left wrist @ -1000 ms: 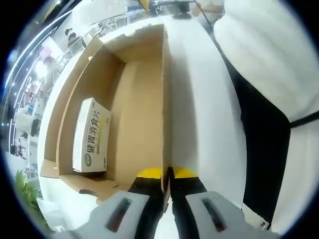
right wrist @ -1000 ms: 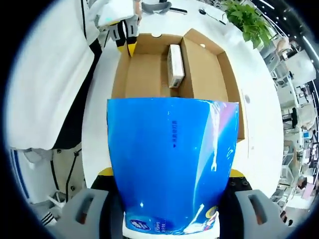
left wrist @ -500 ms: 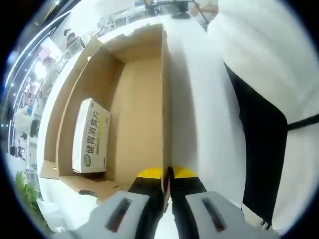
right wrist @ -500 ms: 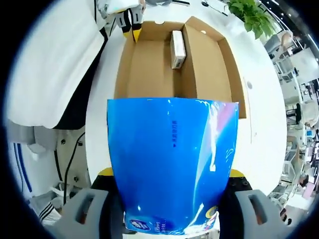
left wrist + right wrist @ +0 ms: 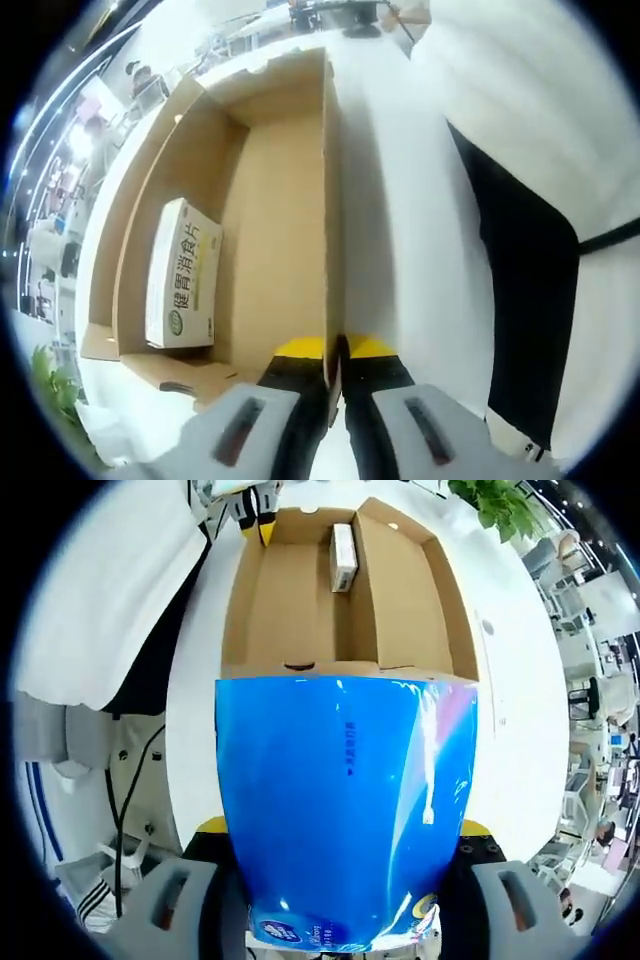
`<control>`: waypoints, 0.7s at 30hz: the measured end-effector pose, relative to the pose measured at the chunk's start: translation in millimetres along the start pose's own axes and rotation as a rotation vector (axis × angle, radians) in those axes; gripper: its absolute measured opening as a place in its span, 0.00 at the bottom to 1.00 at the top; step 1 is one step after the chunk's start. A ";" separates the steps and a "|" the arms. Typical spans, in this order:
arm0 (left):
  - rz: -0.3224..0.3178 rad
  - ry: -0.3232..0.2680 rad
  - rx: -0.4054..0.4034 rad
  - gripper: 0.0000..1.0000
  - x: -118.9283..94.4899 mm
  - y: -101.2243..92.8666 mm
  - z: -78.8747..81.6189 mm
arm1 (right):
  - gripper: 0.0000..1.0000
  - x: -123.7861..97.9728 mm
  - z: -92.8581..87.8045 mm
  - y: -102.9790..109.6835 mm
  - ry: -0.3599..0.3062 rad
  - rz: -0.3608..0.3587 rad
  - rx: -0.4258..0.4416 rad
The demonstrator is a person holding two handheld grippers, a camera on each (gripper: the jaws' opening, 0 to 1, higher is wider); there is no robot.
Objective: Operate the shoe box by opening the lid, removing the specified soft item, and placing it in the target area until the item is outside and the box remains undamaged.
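Observation:
An open cardboard shoe box (image 5: pixel 270 200) lies on a white table (image 5: pixel 420 230), its lid (image 5: pixel 415 590) folded out flat beside it. A white carton with green print (image 5: pixel 185 275) rests inside against one wall; the same carton (image 5: pixel 343 552) shows small in the right gripper view. My left gripper (image 5: pixel 336 352) is shut on the box's near side wall (image 5: pixel 333 200), pinching its edge. My right gripper (image 5: pixel 340 875) is shut on a blue plastic soft pack (image 5: pixel 345 810), held up off the table in front of the box. In the right gripper view the left gripper (image 5: pixel 255 510) appears at the box's far corner.
A person in a white top and dark trousers (image 5: pixel 530 200) stands close along the table's edge. A green plant (image 5: pixel 495 505) sits beyond the box. Cables and a chair base (image 5: pixel 110 810) lie on the floor beside the table.
My right gripper has drawn back from the box with the blue pack, so the box looks smaller and farther. The left gripper has kept its hold on the wall.

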State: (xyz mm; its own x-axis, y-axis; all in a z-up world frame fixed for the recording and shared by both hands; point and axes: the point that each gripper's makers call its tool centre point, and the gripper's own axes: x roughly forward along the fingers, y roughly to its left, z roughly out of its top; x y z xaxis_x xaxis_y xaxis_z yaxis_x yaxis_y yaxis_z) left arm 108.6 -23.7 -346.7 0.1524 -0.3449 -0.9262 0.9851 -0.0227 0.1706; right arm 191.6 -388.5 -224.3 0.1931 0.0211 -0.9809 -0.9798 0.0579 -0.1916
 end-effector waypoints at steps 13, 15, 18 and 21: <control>-0.005 0.003 -0.006 0.03 0.4 0.3 -0.4 | 0.76 10.9 -8.1 -4.2 0.018 0.018 -0.021; -0.007 0.003 -0.005 0.03 0.2 0.0 -0.6 | 0.76 9.4 -7.1 -6.3 0.012 0.016 -0.022; -0.005 0.003 -0.003 0.03 0.0 0.0 -0.5 | 0.76 11.0 -9.1 -8.0 0.012 0.016 -0.022; -0.004 0.003 -0.004 0.03 0.2 0.1 -0.9 | 0.76 15.1 -11.1 -6.3 0.014 0.023 -0.024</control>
State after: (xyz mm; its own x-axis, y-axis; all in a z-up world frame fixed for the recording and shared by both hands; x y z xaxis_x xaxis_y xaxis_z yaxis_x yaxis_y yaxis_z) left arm 108.8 -23.0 -347.3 0.1488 -0.3423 -0.9278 0.9860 -0.0206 0.1657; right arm 200.1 -399.6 -238.3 0.1704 0.0084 -0.9853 -0.9849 0.0332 -0.1701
